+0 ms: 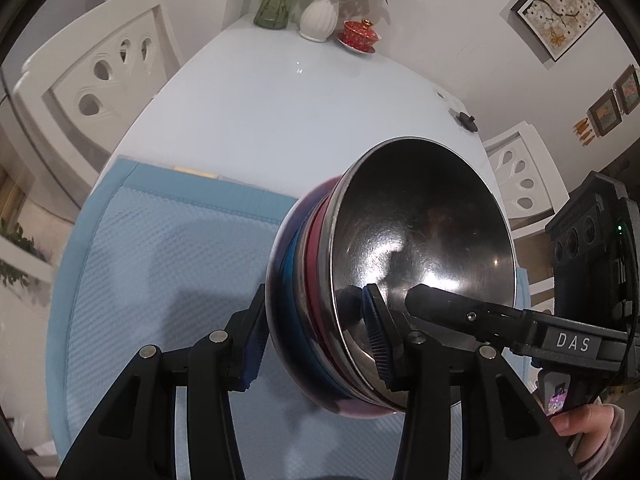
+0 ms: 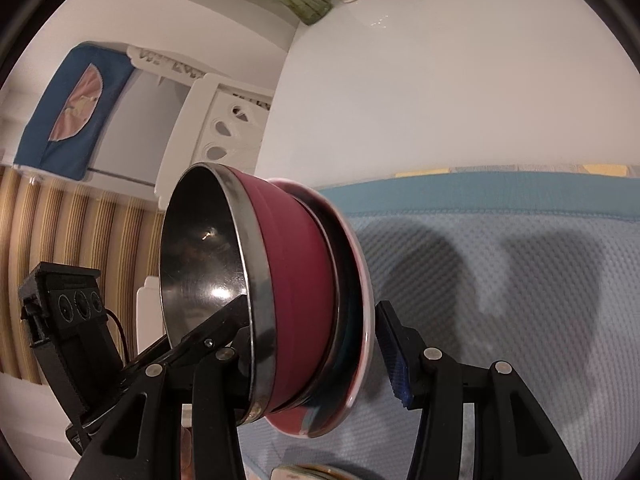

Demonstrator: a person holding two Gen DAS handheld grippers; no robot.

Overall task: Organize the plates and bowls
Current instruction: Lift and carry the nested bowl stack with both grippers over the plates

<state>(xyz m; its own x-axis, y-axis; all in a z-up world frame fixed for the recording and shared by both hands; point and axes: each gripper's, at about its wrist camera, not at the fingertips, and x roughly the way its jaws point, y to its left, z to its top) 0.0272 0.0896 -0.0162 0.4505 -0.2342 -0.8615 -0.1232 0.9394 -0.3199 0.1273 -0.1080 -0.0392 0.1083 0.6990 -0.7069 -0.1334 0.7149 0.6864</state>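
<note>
A stack of nested dishes hangs tilted on its side above the blue mat (image 1: pixel 152 248). It is a steel-lined maroon bowl (image 1: pixel 420 236), a blue-tinted steel bowl (image 1: pixel 288 276) under it and a pink-rimmed plate (image 2: pixel 362 276) at the bottom. My left gripper (image 1: pixel 316 328) is shut on the stack, one finger inside the bowl, one against the underside. My right gripper (image 2: pixel 316 344) straddles the same stack from the opposite side. Its right pad (image 2: pixel 394 356) stands a little off the plate. Its left finger lies behind the bowl's rim.
The white table (image 1: pixel 272 104) carries a green glass vase (image 1: pixel 276 0), a white vase (image 1: pixel 320 16) and a red lidded cup (image 1: pixel 360 34) at its far end. White chairs (image 1: pixel 96 76) stand on both sides. Another plate's rim (image 2: pixel 308 476) shows at the right wrist view's bottom edge.
</note>
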